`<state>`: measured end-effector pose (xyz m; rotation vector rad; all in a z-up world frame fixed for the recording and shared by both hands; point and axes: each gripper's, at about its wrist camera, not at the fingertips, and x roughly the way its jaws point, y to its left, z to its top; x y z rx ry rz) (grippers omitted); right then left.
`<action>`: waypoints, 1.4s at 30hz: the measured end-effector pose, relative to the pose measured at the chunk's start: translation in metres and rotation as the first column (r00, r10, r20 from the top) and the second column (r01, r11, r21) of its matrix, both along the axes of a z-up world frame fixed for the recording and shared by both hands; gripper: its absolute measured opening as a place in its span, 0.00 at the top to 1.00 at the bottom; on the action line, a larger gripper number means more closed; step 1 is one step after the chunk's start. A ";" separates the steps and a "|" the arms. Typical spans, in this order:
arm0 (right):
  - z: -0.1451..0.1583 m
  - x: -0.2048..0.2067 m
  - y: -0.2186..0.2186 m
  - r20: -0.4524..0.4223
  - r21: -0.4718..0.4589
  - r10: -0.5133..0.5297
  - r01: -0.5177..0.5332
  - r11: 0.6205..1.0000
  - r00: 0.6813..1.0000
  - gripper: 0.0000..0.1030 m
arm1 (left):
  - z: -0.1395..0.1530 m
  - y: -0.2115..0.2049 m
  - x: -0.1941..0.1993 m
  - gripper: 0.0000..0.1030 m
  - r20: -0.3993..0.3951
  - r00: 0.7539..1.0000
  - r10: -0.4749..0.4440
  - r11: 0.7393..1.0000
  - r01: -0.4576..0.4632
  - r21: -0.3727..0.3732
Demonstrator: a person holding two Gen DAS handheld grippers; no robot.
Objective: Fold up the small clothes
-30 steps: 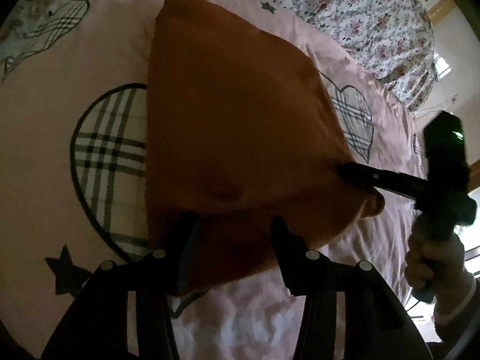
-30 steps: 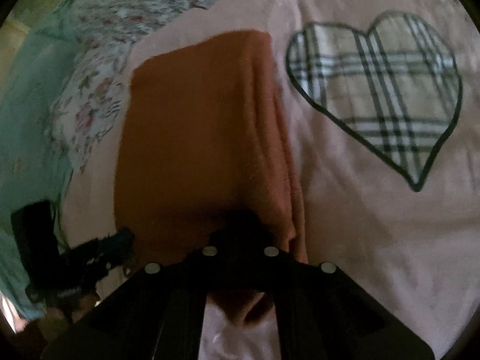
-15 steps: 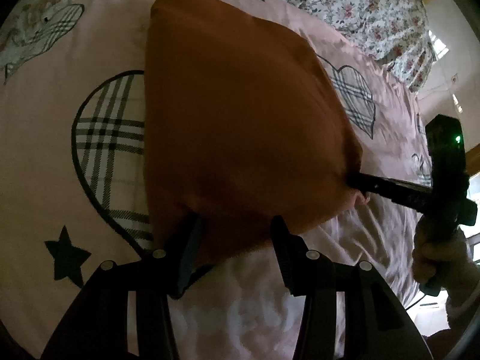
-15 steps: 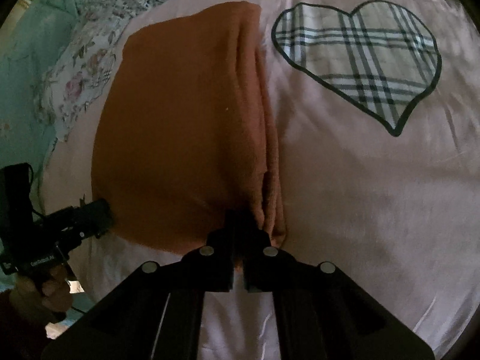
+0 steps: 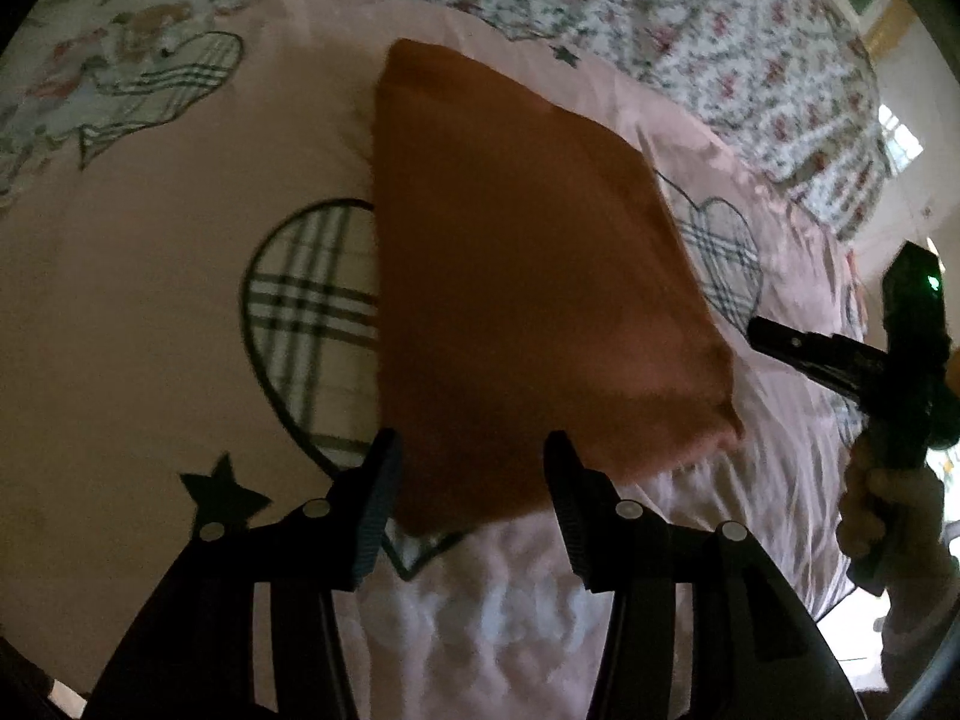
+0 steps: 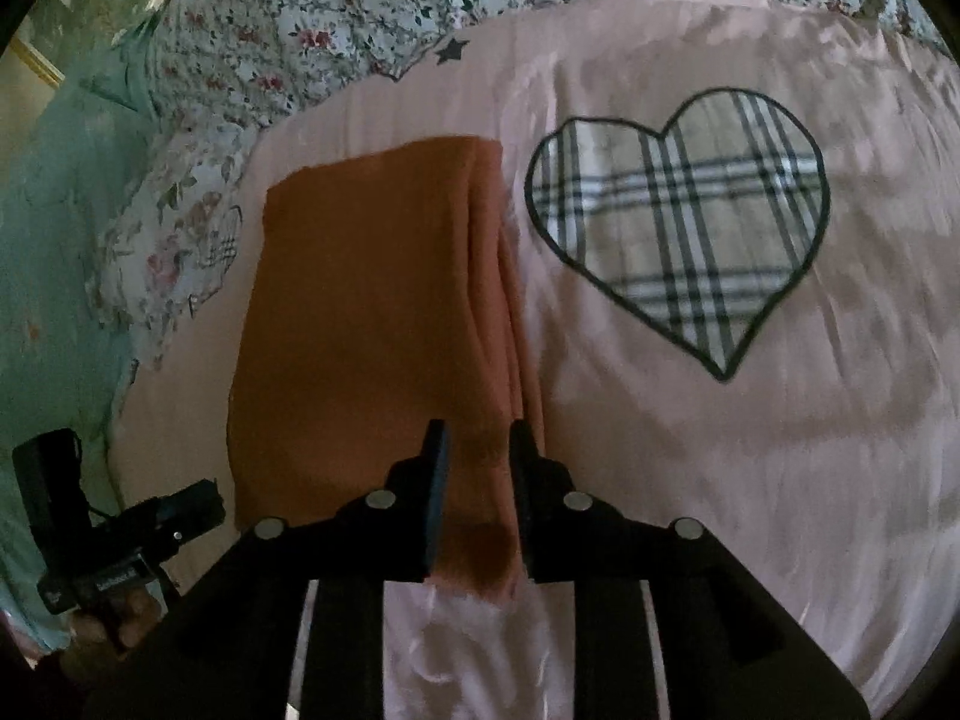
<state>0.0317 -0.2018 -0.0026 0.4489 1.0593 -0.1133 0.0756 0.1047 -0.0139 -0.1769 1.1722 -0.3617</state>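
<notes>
A folded orange garment (image 5: 516,276) lies flat on the pink bedspread (image 5: 120,312); it also shows in the right wrist view (image 6: 372,312), with its stacked folded edges on the right side. My left gripper (image 5: 471,468) is open, its fingers either side of the garment's near corner and just above it. My right gripper (image 6: 477,444) is open with a narrow gap, over the garment's near right corner. The right gripper also shows in the left wrist view (image 5: 774,336), clear of the cloth's right corner. The left gripper appears at lower left of the right wrist view (image 6: 192,504).
The bedspread carries plaid heart patches (image 6: 678,228) and dark stars (image 5: 222,492). A floral quilt (image 5: 660,18) lies bunched at the far side. A teal wall or curtain (image 6: 48,240) is at the left of the right wrist view.
My right gripper opened and let go of the garment's corner. Both grippers pulled back and up, and the garment now lies flat on the bed.
</notes>
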 end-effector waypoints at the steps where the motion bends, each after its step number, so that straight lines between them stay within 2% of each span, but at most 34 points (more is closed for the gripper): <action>1: 0.001 0.003 0.003 0.005 -0.001 0.002 -0.002 1.000 1.000 0.78 | 0.000 0.003 0.003 0.51 -0.002 1.000 0.014 1.000 -0.014 0.003; 2: 0.001 0.007 0.005 0.009 0.000 0.007 -0.007 1.000 1.000 0.77 | 0.000 0.005 0.007 0.51 -0.003 1.000 0.022 1.000 -0.022 0.006; 5: 0.001 0.019 0.014 0.011 -0.003 0.024 -0.024 1.000 1.000 0.65 | 0.000 0.008 0.016 0.49 -0.006 0.999 0.046 0.999 -0.046 0.005; 9: 0.000 0.038 0.021 0.014 -0.014 0.049 -0.049 0.999 0.999 0.64 | -0.001 0.007 0.031 0.49 -0.018 0.998 0.068 0.997 -0.068 -0.023; 12: 0.000 0.046 0.019 0.021 0.005 0.040 -0.040 0.999 0.999 0.64 | -0.002 0.007 0.056 0.44 -0.010 0.997 0.081 0.995 -0.082 -0.048; 18: -0.002 0.048 0.018 0.010 0.023 0.058 -0.058 0.998 0.998 0.64 | -0.018 0.002 0.150 0.44 -0.038 0.995 0.095 0.988 -0.099 -0.119; 21: -0.001 0.047 0.011 0.004 0.017 0.047 -0.047 0.999 0.999 0.64 | -0.029 -0.003 0.204 0.44 -0.048 0.993 0.110 0.985 -0.115 -0.128; 23: -0.001 0.045 0.005 0.000 0.006 0.039 -0.039 0.999 0.999 0.64 | -0.039 -0.006 0.232 0.47 -0.065 0.991 0.119 0.984 -0.126 -0.126; 24: -0.001 0.044 0.002 -0.001 0.005 0.035 -0.035 0.999 0.999 0.64 | -0.044 -0.007 0.246 0.51 -0.071 0.990 0.122 0.983 -0.131 -0.128; 25: -0.001 0.044 -0.002 -0.002 0.006 0.030 -0.030 1.000 1.000 0.64 | -0.046 -0.008 0.254 0.72 -0.068 0.990 0.123 0.982 -0.131 -0.136; 28: -0.002 0.046 -0.013 -0.004 0.010 0.020 -0.020 1.000 1.000 0.64 | -0.042 -0.014 0.276 0.91 -0.022 0.991 0.129 0.987 -0.130 -0.091; 33: -0.008 0.057 -0.017 -0.002 0.031 0.037 -0.037 0.999 0.999 0.64 | -0.025 -0.027 0.292 0.93 0.041 0.994 0.106 0.994 -0.104 -0.040; 38: -0.013 0.086 -0.004 0.015 0.002 0.087 -0.087 0.996 0.996 0.64 | -0.017 -0.035 0.280 0.92 0.078 0.993 0.086 0.995 -0.089 0.042; 40: -0.015 0.097 -0.005 0.001 -0.053 0.060 -0.060 0.997 0.998 0.64 | -0.015 -0.038 0.280 0.92 0.082 0.993 0.088 0.995 -0.091 0.043; 42: -0.016 0.107 -0.014 0.009 -0.059 0.012 -0.012 0.998 1.000 0.64 | -0.015 -0.038 0.280 0.92 0.082 0.993 0.089 0.994 -0.093 0.047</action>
